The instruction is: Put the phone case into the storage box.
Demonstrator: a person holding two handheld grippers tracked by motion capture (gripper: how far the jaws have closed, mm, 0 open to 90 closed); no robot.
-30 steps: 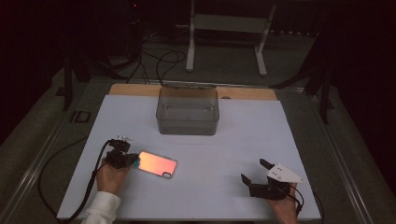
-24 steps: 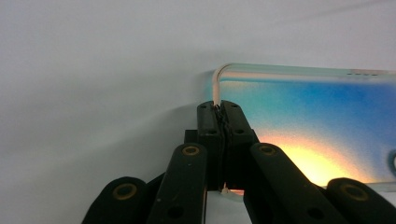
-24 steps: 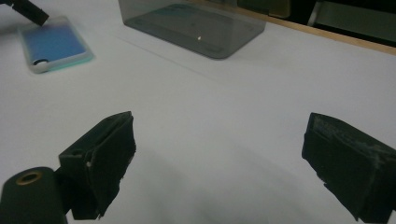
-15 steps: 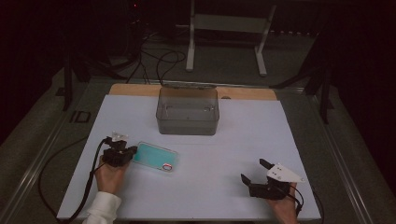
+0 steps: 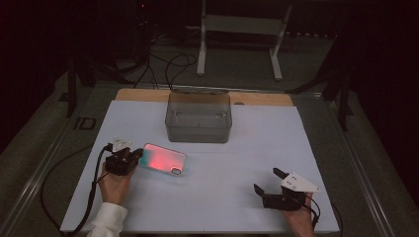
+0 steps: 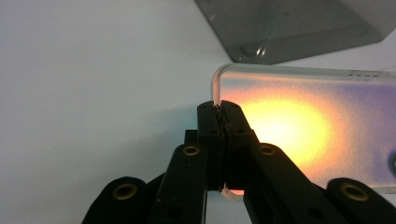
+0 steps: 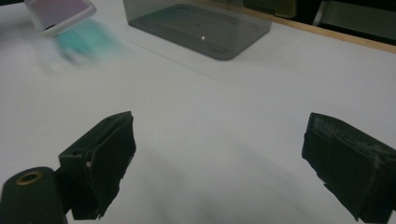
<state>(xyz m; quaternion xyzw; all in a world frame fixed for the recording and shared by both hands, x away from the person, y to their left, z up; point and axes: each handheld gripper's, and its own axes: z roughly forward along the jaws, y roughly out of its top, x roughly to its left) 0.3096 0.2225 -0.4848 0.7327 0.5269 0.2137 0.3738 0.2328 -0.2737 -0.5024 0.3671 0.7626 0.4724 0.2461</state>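
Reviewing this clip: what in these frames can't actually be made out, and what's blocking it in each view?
- Phone case, left gripper view: its right end is cut off by the frame edge; glare washes out its surface.
- Phone case's short edge inside the left gripper: covered by the shut jaws.
- Phone case, right gripper view: cropped by the top edge, and blurred.
- Grey bin, high view: too dim to tell whether anything lies inside.

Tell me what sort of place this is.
Probably a lab bench set up for recording gripper handling: a white-covered table in a dark room, cables on the floor behind, and a metal stand. On it, just a grey plastic bin and a phone case.
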